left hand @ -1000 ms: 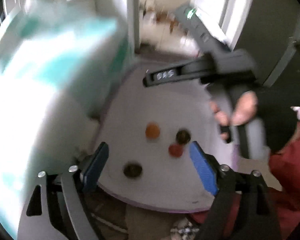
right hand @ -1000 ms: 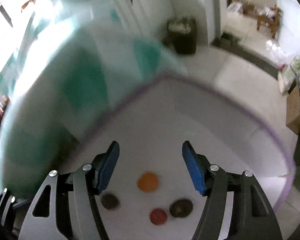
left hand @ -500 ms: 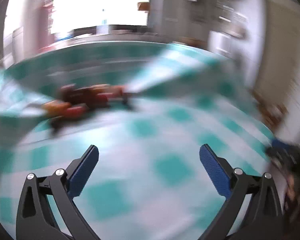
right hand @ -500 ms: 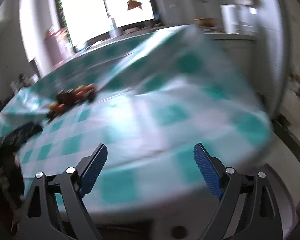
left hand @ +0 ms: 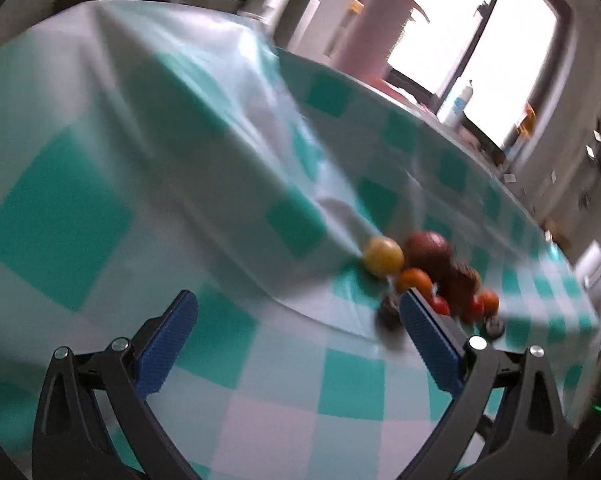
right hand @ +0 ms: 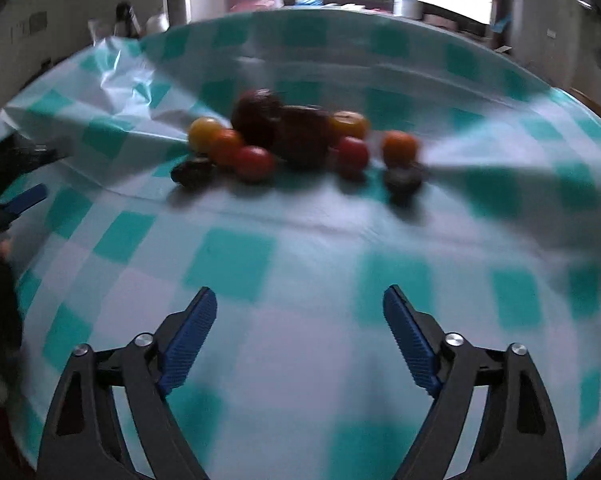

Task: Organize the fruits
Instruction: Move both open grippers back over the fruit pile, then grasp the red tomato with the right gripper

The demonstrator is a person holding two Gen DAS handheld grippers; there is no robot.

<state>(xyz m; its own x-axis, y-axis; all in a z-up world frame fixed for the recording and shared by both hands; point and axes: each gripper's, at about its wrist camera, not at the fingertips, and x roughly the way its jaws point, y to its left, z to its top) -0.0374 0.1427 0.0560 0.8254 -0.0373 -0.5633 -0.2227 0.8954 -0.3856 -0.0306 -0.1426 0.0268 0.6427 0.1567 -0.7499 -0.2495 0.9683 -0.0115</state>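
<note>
a: while both units hover over the checked tablecloth (right hand: 236, 264), report finger state.

b: left gripper (left hand: 296, 340): fingers spread wide, nothing between. right gripper (right hand: 300, 336): jaws apart too, having just narrowed slightly, nothing between.

a: fruit location?

b: fruits (right hand: 296, 136) sit clustered on the cloth, ahead of the right gripper, well apart from it. in the left view the fruits (left hand: 424, 268) lie just beyond its right fingertip.
</note>
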